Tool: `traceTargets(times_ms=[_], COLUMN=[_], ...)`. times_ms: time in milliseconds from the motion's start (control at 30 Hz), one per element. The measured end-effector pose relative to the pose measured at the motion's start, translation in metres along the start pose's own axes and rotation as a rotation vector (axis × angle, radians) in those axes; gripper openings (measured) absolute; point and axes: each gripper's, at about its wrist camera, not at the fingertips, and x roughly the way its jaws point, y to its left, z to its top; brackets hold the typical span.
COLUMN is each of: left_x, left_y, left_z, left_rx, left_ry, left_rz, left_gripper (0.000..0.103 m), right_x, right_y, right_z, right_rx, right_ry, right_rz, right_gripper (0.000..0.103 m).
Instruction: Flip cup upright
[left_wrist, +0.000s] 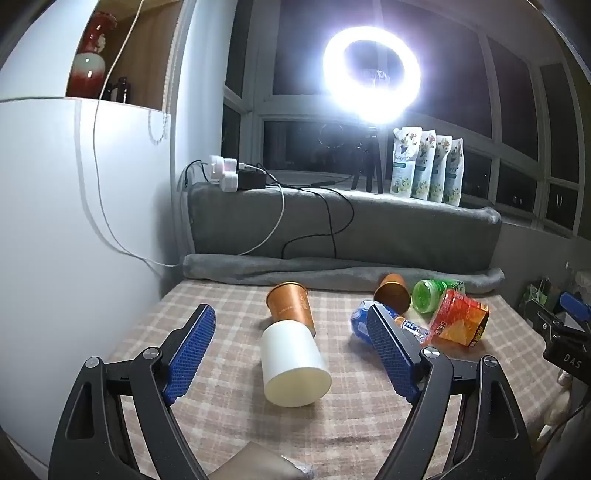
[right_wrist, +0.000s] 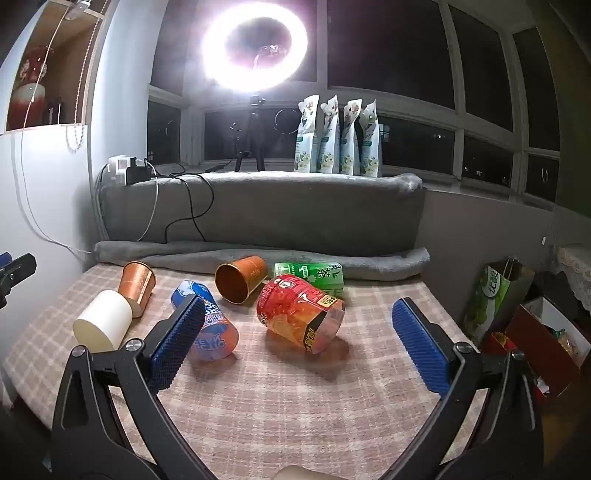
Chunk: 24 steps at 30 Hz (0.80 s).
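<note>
Several cups lie on their sides on the checked cloth. A white cup lies with its closed base toward me, between the fingers of my open left gripper, a little ahead of the tips. A copper cup lies touching it behind. A second copper cup lies further right. In the right wrist view my right gripper is open and empty, with a red-orange cup lying between its fingertips and a blue cup beside its left finger. The white cup lies far left.
A green cup lies on its side behind the red one. A rolled grey blanket borders the far edge. A ring light on a tripod and several pouches stand on the ledge. Bags and boxes sit right of the table.
</note>
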Motion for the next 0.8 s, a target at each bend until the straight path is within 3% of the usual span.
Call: traceTargets(times_ms=[800], left_x=[-0.027], left_y=[-0.009], left_z=[0.012], left_rx=[0.026], left_ry=[-0.111], left_rz=[-0.011], left_gripper=[0.084], right_x=[-0.01], right_y=[-0.005], right_z=[0.008], right_rx=[0.011], right_ry=[-0.014], right_rz=[-0.054], right_gripper=[0.103])
